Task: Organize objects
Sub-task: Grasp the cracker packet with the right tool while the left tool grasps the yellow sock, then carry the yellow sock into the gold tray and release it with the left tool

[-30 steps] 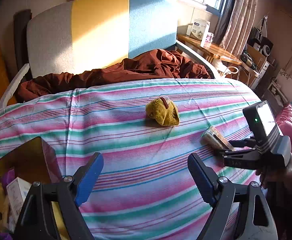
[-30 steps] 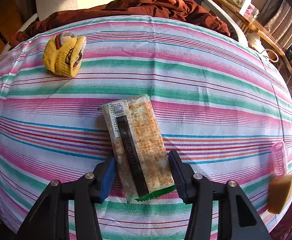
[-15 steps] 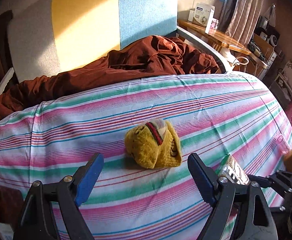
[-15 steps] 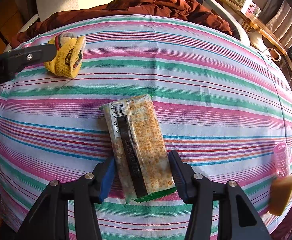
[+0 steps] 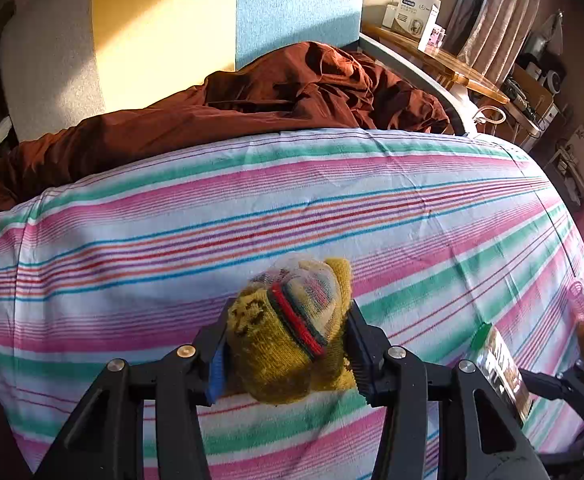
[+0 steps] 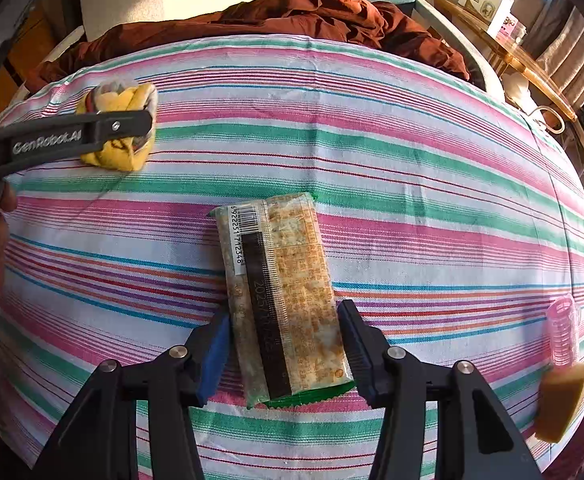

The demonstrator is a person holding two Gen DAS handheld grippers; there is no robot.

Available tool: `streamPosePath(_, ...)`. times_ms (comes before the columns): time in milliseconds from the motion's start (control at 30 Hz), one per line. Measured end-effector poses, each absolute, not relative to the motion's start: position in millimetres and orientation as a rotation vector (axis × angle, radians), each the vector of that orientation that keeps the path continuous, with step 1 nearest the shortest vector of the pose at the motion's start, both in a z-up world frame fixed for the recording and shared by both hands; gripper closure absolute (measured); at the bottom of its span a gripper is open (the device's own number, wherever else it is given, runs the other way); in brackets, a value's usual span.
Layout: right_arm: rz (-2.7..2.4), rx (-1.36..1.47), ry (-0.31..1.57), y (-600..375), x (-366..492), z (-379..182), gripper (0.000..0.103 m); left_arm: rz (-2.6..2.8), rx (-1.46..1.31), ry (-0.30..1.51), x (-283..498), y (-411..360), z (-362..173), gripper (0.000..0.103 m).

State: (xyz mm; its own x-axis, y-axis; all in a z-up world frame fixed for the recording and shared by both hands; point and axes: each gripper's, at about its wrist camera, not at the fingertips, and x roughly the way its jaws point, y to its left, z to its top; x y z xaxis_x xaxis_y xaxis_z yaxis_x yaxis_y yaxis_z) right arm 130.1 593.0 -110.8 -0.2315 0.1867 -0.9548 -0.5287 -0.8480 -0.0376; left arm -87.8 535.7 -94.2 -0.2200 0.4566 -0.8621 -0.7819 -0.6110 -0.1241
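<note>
The left gripper (image 5: 285, 354) is closing on the sock (image 5: 292, 332), pads touching. The right gripper (image 6: 281, 354) grasps the packet (image 6: 281, 292). At 4 o'clock, a yellow block (image 6: 560, 402) is edge-cut.

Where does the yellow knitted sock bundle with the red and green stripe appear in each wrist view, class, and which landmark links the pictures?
Left wrist view: yellow knitted sock bundle at bottom centre, between the left gripper's closing jaws.
Right wrist view: upper left, partly behind that gripper's black finger.
Shared landmark: crumpled dark red blanket beyond the striped sheet.
</note>
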Motion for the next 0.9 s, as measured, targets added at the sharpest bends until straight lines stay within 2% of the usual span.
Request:
streamPosePath(300, 2.149, -1.564, 0.359, 589.5, 131.7, -111.6, 0.052, 1.938, -1.223, 0.436, -33.2, 462.4, -91.9, 0.055)
streamPosePath(467, 2.172, -1.551, 0.335, 586.9, 133.4, -112.6, 0.054, 1.949, -1.173, 0.473, 11.3, 424.7, -90.8, 0.055)
streamPosePath(667, 2.179, -1.538, 0.329, 586.5, 138.4, -115.3, 0.054, 1.994, -1.1, 0.431, 49.4, 378.2, -93.9, 0.055)
streamPosePath(900, 2.173, -1.531, 0.318, 587.3, 139.7, -123.1, 0.054, 2.012, -1.029, 0.452, 63.9, 366.2, -98.7, 0.055)
